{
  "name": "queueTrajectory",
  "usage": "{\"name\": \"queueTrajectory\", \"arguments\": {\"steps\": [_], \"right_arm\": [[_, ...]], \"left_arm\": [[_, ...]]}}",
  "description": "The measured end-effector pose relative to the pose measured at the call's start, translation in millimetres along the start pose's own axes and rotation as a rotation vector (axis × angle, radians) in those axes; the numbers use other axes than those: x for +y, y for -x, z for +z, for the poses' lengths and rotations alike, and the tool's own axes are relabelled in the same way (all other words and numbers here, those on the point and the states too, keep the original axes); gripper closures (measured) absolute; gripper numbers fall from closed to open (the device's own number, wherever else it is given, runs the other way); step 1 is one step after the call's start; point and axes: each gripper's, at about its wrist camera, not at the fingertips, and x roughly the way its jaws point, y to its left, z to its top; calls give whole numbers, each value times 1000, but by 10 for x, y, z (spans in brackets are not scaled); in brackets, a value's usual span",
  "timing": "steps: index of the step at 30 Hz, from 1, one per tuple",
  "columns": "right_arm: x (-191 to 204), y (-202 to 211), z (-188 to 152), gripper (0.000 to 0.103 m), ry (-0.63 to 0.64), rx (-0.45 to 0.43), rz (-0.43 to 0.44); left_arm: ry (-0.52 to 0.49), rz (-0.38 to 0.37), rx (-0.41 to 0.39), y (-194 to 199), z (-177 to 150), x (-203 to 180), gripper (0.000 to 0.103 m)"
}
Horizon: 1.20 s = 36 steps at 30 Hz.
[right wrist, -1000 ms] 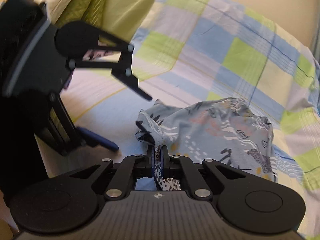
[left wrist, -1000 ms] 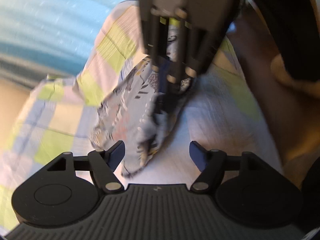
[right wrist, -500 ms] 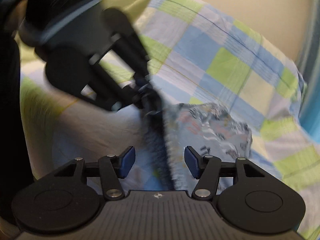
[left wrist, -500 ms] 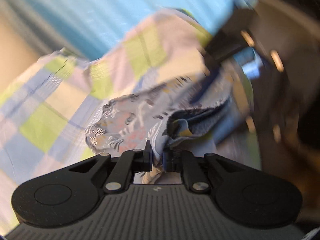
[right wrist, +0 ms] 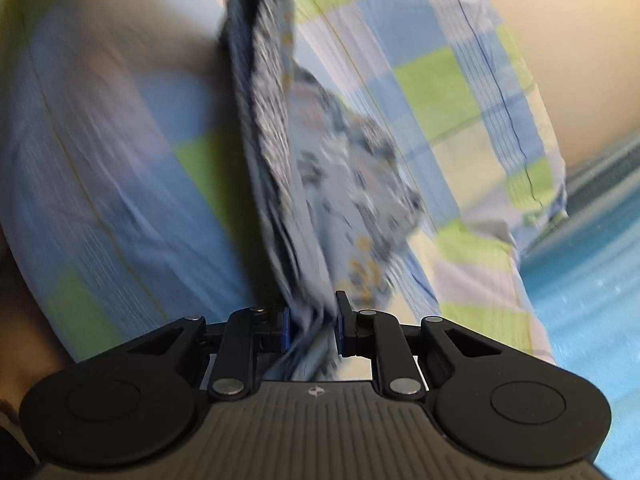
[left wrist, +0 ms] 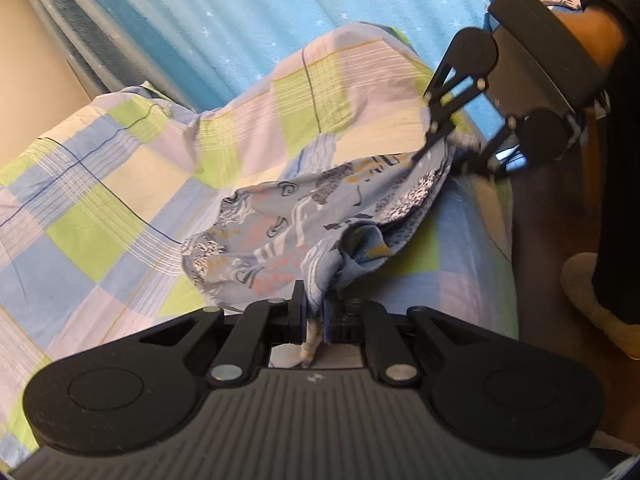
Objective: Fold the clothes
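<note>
A light blue patterned garment (left wrist: pixel 288 224) hangs stretched over the checked bedspread (left wrist: pixel 120 184). My left gripper (left wrist: pixel 314 312) is shut on one bunched corner of it, near the bottom of the left wrist view. At the upper right of that view, my right gripper (left wrist: pixel 444 148) pinches the far corner. The right wrist view is blurred: the garment (right wrist: pixel 320 184) runs from the top of the frame down into my right gripper (right wrist: pixel 312 326), whose blue pads (right wrist: pixel 283 330) press the cloth from both sides.
A blue star-print curtain (left wrist: pixel 320 12) hangs behind the bed. A person's forearm (left wrist: pixel 592 28) and dark sleeve are at the far right of the left wrist view. A beige wall (right wrist: pixel 560 60) lies beyond the bedspread (right wrist: pixel 100 160).
One second ago the left gripper was open and the right held the garment. The left then shut on a corner, the right opened and re-gripped another corner, and the cloth now spans both.
</note>
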Motion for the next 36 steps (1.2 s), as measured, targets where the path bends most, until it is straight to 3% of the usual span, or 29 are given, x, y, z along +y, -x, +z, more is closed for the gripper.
{"name": "queueTrajectory", "arguments": {"steps": [2, 4, 8, 12, 17, 22, 25, 28, 32, 36], "right_arm": [[-14, -92, -43, 86, 19, 28, -9], [-26, -135, -55, 92, 5, 42, 15], [-136, 25, -2, 94, -59, 28, 53], [-199, 552, 51, 98, -86, -11, 84], [-265, 1344, 196, 99, -159, -76, 145], [-524, 1613, 364, 99, -172, -113, 173], [-998, 1364, 455, 99, -214, -115, 237], [-1468, 840, 468, 99, -233, -92, 334], [-2025, -178, 385, 98, -438, -16, 491], [-2202, -1109, 173, 91, -660, 58, 620]], "left_arm": [[0, 7, 7, -17, 0, 10, 97], [-1, 12, 17, -32, -4, 15, 98], [13, 1, 31, 39, -20, 46, 100], [-19, -4, 36, 394, 5, 70, 100], [-32, -73, 28, 1066, 78, 86, 100], [66, -95, 13, 1099, 213, 390, 100], [164, -124, 23, 732, 277, 821, 100], [288, -178, 62, 184, 236, 1307, 100], [469, -270, 134, -664, 4, 1849, 100], [656, -338, 206, -1422, -394, 2103, 100]]}}
